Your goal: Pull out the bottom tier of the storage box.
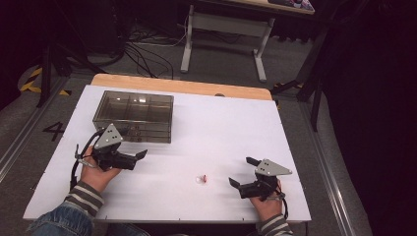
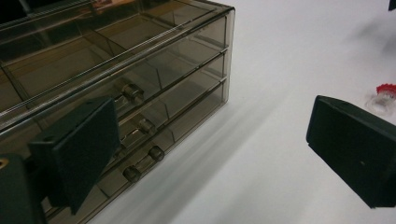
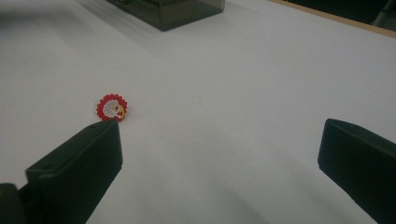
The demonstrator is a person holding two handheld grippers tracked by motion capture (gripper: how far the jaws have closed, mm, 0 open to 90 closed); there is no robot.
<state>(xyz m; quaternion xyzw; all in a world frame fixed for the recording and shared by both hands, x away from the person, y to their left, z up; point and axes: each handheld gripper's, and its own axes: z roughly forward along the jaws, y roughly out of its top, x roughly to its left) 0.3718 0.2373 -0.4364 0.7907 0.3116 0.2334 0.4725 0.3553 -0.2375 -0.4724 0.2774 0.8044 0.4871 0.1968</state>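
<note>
The white-topped table point(image 1: 206, 128) carries a smoked clear plastic drawer box point(image 1: 134, 115) at its far left. Before its drawer fronts hover the left tongs point(image 1: 140, 156), spread and empty, seemingly ready for a knob. Right of the box hang the right tongs point(image 1: 242, 173), also released, facing the small red-rimmed round ring point(image 1: 201, 179) lying nearer the box.

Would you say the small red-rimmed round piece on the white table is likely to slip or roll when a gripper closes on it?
The red-rimmed round piece looks tiny and thin, so probably very light and easily nudged aside. It seems to lie flat on the table, so rolling looks unlikely. Its low profile may let the jaws slip over it.
</note>
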